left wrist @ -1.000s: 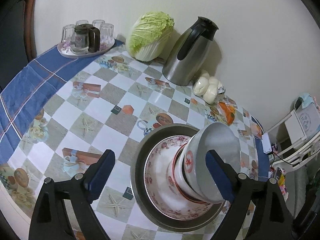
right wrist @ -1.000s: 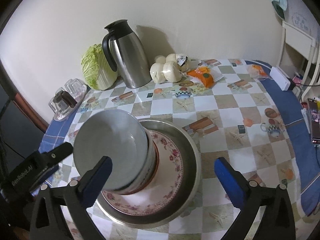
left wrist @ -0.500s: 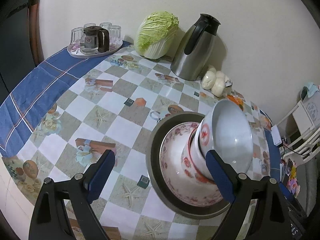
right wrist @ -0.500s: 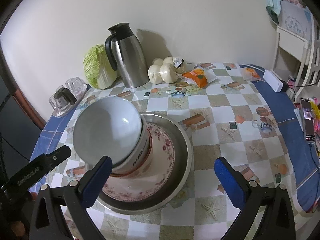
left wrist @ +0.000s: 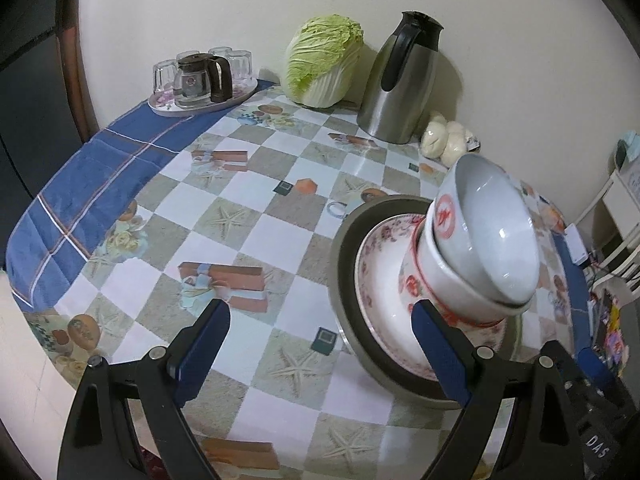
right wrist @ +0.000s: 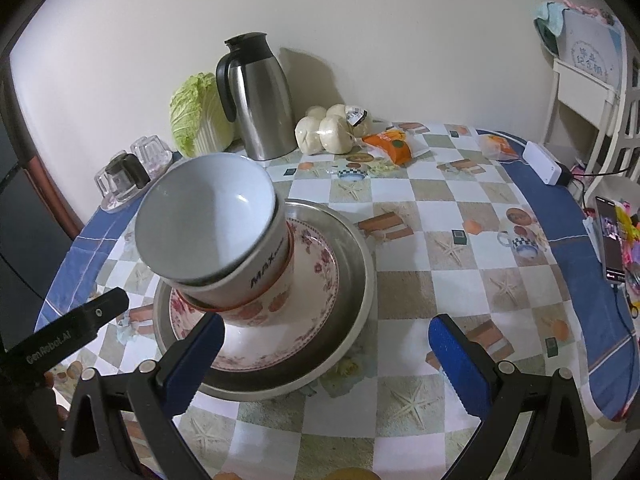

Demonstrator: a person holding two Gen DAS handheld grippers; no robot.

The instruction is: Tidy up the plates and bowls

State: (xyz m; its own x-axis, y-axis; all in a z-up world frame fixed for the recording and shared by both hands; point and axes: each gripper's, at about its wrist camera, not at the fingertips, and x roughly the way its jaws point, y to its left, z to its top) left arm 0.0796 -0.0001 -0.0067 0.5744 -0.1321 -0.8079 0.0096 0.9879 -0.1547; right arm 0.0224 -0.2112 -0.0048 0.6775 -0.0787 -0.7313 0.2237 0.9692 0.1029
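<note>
Stack: two white bowls (right wrist: 208, 224) are nesting in a patterned bowl (right wrist: 256, 312), on a floral plate (right wrist: 320, 276), inside a metal basin (right wrist: 356, 248); the whole pile is sitting toward the table's (right wrist: 440, 288) near edge, left of centre in the right wrist view.
Tilt: the white bowls are appearing to lean off upright; fisheye distortion may be adding to this.
Left gripper (left wrist: 316, 356): jaws are standing wide, holding nothing; its right finger is sitting against or just before the basin's near rim, contact uncertain.
Right gripper (right wrist: 328, 360): jaws are spread wide, empty; its left finger is overlapping the plate's near rim, contact uncertain.
Step in hand: judged, both grippers are flanking the finished stack, either closing in or letting go; which cannot be told.
Next move: any lift is calling for level grips on opposite basin rims, lest the bowls slide.
Far edge: kettle (right wrist: 256, 96), cabbage (right wrist: 196, 116) and buns (right wrist: 328, 132) are standing well apart.
</note>
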